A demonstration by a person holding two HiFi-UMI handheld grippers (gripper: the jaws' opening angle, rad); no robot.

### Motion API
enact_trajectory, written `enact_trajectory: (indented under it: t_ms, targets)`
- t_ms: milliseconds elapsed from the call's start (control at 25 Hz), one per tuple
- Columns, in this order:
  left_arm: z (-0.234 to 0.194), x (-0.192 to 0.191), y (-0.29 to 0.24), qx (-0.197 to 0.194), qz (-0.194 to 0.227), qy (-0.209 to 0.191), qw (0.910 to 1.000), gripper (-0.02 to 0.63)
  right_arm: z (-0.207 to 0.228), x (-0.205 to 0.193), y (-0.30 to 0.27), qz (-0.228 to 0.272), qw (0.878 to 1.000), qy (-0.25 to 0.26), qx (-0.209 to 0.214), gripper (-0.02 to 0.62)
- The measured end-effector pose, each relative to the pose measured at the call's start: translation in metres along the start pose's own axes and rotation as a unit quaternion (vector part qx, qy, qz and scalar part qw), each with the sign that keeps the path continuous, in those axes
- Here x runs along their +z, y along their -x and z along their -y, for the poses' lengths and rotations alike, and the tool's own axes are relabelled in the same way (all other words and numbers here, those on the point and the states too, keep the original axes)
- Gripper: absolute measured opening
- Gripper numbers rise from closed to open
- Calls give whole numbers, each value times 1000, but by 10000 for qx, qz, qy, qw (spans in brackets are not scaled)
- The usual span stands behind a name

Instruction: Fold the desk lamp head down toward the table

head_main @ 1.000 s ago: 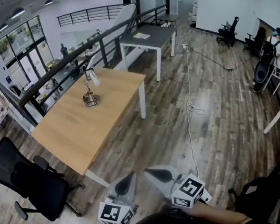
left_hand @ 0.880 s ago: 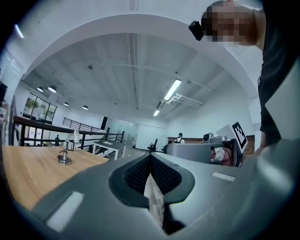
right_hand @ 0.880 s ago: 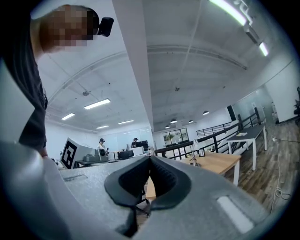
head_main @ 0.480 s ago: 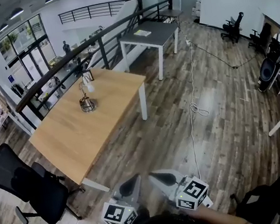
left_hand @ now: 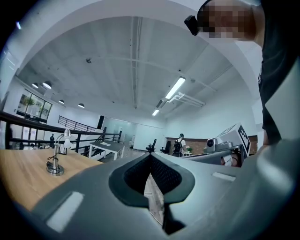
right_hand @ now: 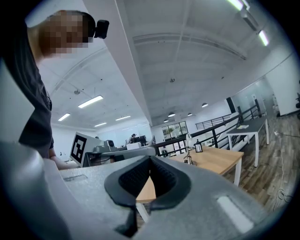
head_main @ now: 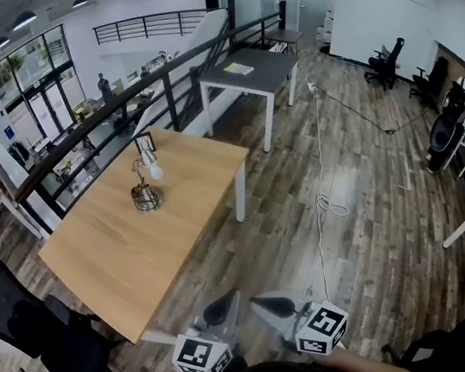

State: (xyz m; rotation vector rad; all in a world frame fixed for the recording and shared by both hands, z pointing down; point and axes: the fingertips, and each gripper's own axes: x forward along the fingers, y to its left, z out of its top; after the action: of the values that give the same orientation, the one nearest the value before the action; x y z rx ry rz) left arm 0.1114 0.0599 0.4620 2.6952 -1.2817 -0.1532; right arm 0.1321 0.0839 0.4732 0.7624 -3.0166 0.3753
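Observation:
The desk lamp [head_main: 143, 186] stands upright on the far part of the wooden table [head_main: 120, 251], round metal base down and white head raised. It also shows small at the left in the left gripper view, lamp [left_hand: 56, 158], and far off in the right gripper view, lamp [right_hand: 189, 153]. My left gripper [head_main: 222, 308] and right gripper [head_main: 271, 307] are held side by side low in the head view, well short of the table. Both point level and hold nothing. The left gripper [left_hand: 151, 161] and right gripper [right_hand: 150, 164] show their jaws closed together.
A black office chair [head_main: 28, 331] stands at the table's near left corner. A small black lantern [head_main: 144, 141] sits behind the lamp. A black railing [head_main: 116, 112] runs behind the table, a grey table [head_main: 249, 71] stands farther back, and a cable [head_main: 322, 201] lies on the wood floor.
The view has moved toward the wooden table: table and lamp have slid left and grown larger. Both grippers travel along, still side by side with jaws closed.

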Motion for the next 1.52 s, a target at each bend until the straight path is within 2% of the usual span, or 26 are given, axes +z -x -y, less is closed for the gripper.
enact_trajectory:
  t_ms: [480, 720, 920, 1120, 1520]
  targets:
    - [-174, 53, -11, 125, 110, -45, 9999, 2, 42, 41, -178, -106, 9997, 184, 121, 3]
    - [-229, 65, -13, 219, 136, -80, 9996, 2, 58, 54, -235, -45, 9997, 205, 153, 3]
    - [-256, 62, -22, 317, 70, -100, 9994, 2, 73, 53, -263, -32, 9995, 147, 269, 3]
    - [-289, 71, -33, 653, 172, -207, 9975, 2, 97, 53, -295, -79, 9982, 29, 587, 3]
    - [-370, 74, -114, 1570, 353, -224, 9867, 2, 191, 83, -361, -181, 9885, 169, 1494, 3]
